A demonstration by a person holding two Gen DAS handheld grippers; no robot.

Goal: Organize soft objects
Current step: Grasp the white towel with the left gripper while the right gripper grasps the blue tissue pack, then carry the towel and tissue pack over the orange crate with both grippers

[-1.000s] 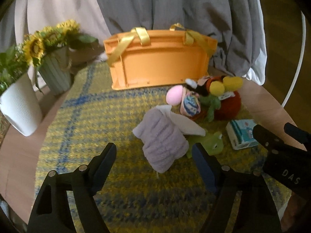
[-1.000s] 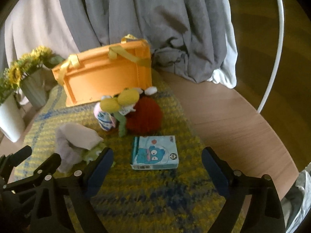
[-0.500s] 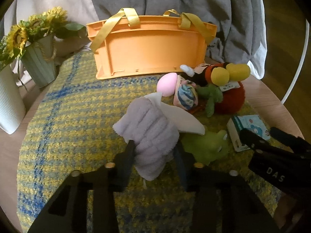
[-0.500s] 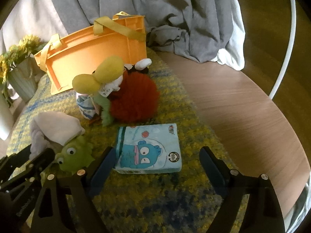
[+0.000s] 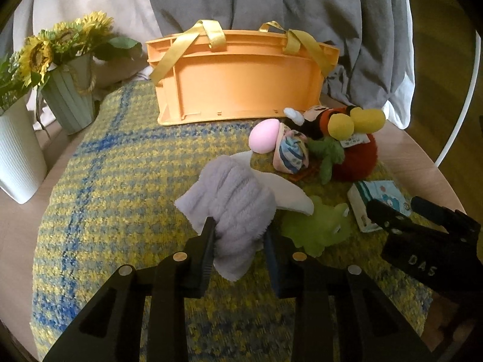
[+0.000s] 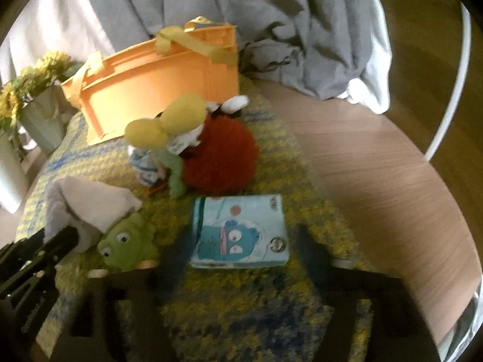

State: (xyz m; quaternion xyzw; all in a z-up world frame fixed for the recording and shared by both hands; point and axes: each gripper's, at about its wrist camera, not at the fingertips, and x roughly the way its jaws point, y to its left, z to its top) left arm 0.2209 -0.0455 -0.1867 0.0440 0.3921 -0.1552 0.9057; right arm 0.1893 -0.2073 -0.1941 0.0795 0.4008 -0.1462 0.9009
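My left gripper [image 5: 240, 241] is shut on a lilac plush toy [image 5: 238, 199] with a cream wing, at the front of the yellow-blue mat [image 5: 120, 181]. A green frog plush [image 5: 317, 229] lies right beside it. Behind are a red plush [image 5: 356, 160] with yellow balls and a pink-headed doll [image 5: 283, 147]. The orange basket [image 5: 241, 81] with yellow straps stands at the back. My right gripper [image 6: 244, 259] is open, its blurred fingers on either side of a blue tissue pack [image 6: 241, 232]. The lilac toy [image 6: 87, 205] and frog [image 6: 126, 241] show at left there.
A green vase of sunflowers [image 5: 66, 69] and a white pot [image 5: 18, 157] stand at the left edge. Grey cloth [image 5: 302, 6] hangs behind the basket. The round wooden table [image 6: 377, 166] extends right of the mat. A white hoop [image 6: 452, 75] stands beyond the table.
My left gripper moved forward and shut on the lilac plush toy. My right gripper moved forward until its open fingers flank the tissue pack.
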